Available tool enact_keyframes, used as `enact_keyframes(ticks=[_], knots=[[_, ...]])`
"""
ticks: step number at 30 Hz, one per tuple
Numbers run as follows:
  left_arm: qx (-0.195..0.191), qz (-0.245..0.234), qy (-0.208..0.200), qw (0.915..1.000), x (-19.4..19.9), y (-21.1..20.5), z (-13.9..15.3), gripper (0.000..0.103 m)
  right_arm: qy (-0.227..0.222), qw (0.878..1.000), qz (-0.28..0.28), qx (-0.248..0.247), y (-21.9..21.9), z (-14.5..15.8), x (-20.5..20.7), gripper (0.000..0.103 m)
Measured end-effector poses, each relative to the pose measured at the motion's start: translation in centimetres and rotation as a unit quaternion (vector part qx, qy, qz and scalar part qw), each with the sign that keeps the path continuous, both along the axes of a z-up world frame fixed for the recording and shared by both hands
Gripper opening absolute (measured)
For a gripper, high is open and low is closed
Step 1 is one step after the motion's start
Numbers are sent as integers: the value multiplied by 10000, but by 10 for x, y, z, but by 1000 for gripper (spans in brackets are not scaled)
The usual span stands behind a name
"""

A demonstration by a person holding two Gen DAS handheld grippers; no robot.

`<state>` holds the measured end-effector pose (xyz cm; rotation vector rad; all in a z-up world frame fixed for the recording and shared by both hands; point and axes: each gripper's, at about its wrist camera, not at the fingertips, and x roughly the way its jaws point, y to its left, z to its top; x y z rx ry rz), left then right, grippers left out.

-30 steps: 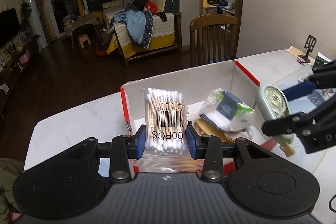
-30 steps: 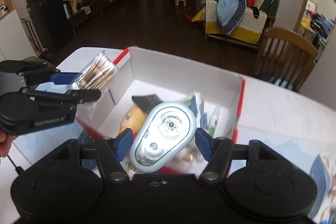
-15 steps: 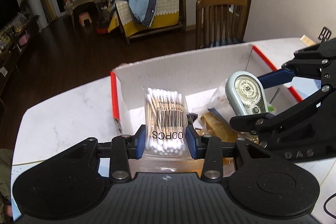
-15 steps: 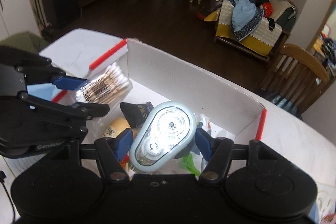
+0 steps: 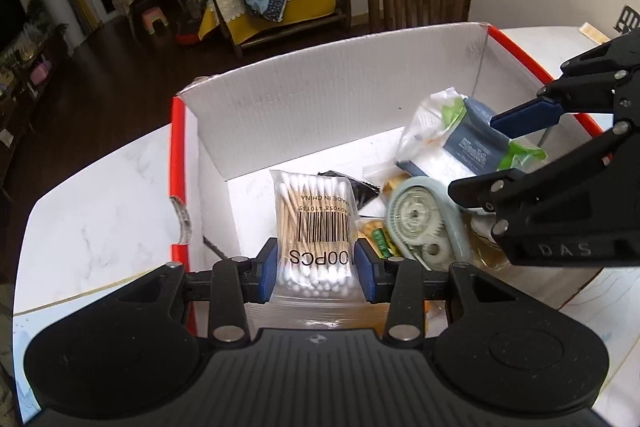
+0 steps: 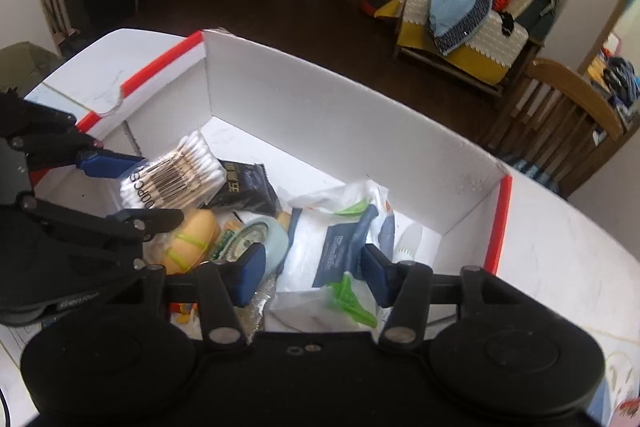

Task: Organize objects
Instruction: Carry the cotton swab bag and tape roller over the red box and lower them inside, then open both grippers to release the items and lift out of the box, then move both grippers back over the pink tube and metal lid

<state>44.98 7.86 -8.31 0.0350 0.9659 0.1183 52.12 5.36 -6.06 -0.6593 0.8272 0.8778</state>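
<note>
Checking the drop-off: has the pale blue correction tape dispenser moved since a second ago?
Yes. The dispenser has left the right gripper and lies low among the clutter inside the white box, left of the closing jaws, which are now over a wipes pack.

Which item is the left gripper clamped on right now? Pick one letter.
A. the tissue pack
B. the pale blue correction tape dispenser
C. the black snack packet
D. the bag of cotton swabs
D: the left gripper's blue pads press both sides of the bag of cotton swabs over the box.
</note>
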Motion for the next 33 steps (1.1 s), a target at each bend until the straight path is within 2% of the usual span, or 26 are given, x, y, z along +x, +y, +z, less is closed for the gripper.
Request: enact_keyframes(ticks=[4,6,8,10,16,18,20,28,33], knots=[[-77,-76,79,9999,2,0,-1,42,212,9993,-211,203,-12,4,7,54],[-139,-142,90,9998,1,-1,-1,49,344,9985,-303,314,-19,9,9,57],[-208,-218,79,9995,0,-4,0,62,429,9975,-363,439,-27,15,9,61],[-218,-204,42,9995,-2,-5,2,67,471,9966,-399,543,-34,22,8,63],[-481,-101,-158,9987,-17,-2,14,67,525,9947,-395,797,-54,41,-2,65],[-514,-66,-258,9983,-26,-1,20,67,565,9939,-371,869,-61,47,-7,69],[-555,-62,-358,9978,-35,-1,25,67,567,9935,-349,923,-68,53,-15,77],[-582,-138,-773,9952,-75,-7,54,67,491,9921,-235,1133,-92,71,-49,77],[-613,-280,-952,9932,-102,-18,64,67,487,9910,-223,1227,-111,73,-72,78]])
